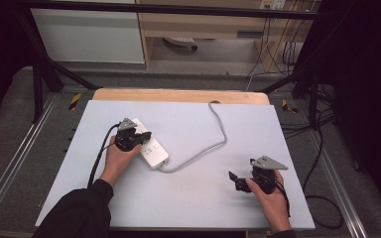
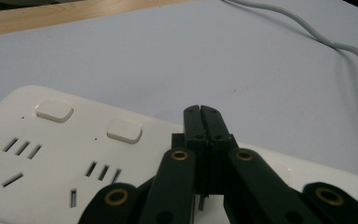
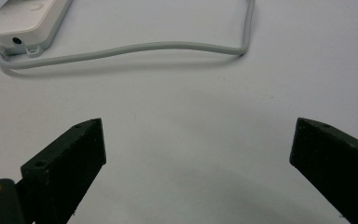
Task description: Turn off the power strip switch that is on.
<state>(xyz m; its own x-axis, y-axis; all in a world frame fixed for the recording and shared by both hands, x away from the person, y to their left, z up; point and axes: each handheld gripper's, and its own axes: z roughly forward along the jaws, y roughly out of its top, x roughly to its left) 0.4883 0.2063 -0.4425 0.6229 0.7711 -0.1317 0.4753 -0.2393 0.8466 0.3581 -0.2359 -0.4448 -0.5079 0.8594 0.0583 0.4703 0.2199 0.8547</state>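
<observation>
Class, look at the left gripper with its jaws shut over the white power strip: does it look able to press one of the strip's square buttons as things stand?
Probably yes. The left gripper hangs over the power strip, and nothing lies between its tips and the nearer button.

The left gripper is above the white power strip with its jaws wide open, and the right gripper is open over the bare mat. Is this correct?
Not quite: the left gripper is shut, its jaws pressed together above the power strip, as the left gripper view shows. The right gripper is indeed open over the bare mat.
</observation>
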